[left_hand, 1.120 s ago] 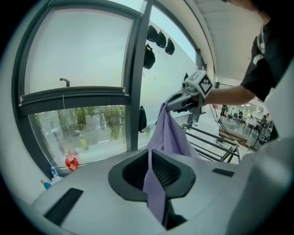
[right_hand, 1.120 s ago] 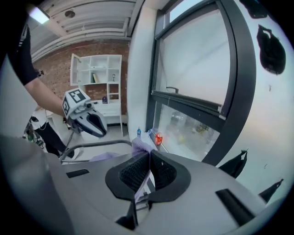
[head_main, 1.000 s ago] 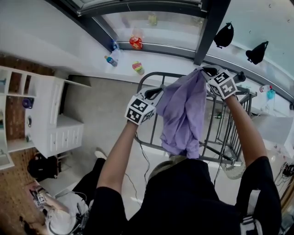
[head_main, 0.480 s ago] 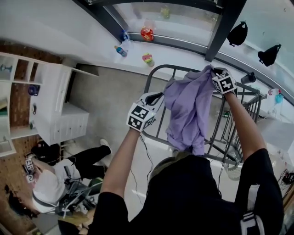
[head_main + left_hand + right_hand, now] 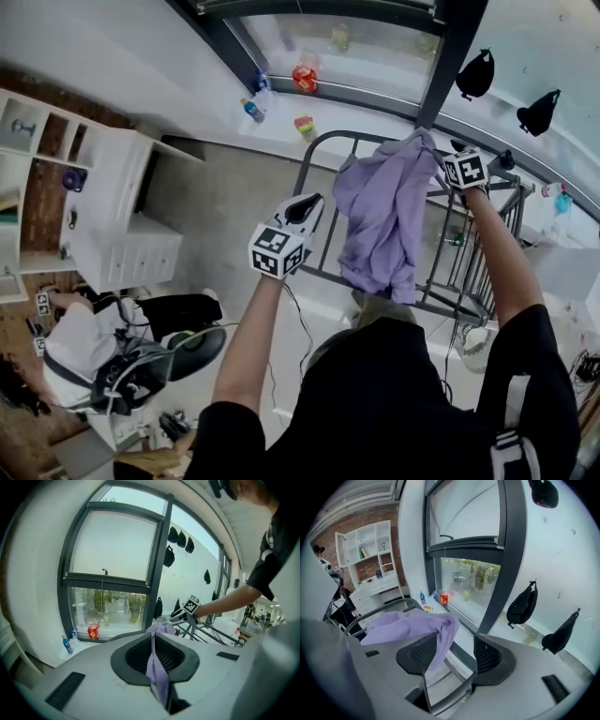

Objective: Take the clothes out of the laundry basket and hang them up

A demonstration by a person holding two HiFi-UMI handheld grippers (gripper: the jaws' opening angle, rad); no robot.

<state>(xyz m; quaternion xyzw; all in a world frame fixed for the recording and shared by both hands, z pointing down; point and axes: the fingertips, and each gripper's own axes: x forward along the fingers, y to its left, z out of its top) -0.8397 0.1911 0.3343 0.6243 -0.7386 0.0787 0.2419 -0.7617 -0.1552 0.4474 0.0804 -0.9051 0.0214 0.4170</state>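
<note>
The light, limp purple garment on the rack suits edge pinches: the left gripper jaws clamp its edge, while the right gripper jaws, just opened, stand spread around slack cloth.

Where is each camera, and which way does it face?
Head view: on the person's head, facing down at the purple garment on the drying rack; both arms, left gripper, right gripper show.
Left gripper view: rides that gripper, faces the window; fingers shut on the garment; right arm shows.
Right gripper view: rides that gripper, faces the window; fingers just opened, garment hanging between.
Shared: garment, window.
</note>
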